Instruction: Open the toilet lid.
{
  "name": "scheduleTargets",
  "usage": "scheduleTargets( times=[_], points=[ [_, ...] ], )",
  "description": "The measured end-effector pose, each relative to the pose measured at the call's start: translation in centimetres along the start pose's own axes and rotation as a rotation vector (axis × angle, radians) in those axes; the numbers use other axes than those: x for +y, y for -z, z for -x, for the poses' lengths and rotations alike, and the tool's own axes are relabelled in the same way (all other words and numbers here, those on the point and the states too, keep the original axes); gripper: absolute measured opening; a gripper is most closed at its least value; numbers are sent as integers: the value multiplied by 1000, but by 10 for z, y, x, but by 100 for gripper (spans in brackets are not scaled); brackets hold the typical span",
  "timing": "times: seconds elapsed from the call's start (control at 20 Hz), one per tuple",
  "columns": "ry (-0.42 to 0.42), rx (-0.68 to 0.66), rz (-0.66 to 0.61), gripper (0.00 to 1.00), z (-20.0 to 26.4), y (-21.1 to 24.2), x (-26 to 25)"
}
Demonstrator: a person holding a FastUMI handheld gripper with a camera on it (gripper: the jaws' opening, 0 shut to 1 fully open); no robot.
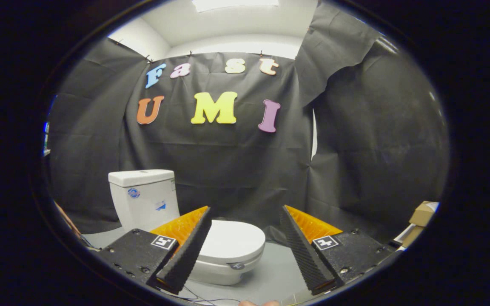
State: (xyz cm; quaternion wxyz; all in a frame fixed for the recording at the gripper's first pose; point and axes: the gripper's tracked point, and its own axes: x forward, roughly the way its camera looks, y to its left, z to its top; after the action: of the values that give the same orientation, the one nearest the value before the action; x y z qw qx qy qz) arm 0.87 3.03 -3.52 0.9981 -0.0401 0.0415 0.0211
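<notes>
A white toilet stands on the grey floor against the black cloth wall, its tank at the back left. Its white lid lies flat and closed over the bowl. My gripper is open, with a wide gap between its two fingers. The left finger overlaps the lid's left side in the view; the right finger is off to the right of the bowl. The lid's front edge shows between the fingers, a little beyond them. Nothing is held.
Grey floor spreads to the right of the toilet. Cardboard boxes sit at the far right by the cloth wall. Thin cables run across the floor below the bowl. A fingertip shows at the very bottom.
</notes>
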Motion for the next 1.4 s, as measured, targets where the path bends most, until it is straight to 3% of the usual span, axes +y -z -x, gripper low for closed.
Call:
scheduleTargets(
  times=[0.9, 1.4],
  points=[
    [-50, 66, -104, 100, -33, 10, 24],
    [-77, 276, -230, 100, -69, 71, 37]
  ],
)
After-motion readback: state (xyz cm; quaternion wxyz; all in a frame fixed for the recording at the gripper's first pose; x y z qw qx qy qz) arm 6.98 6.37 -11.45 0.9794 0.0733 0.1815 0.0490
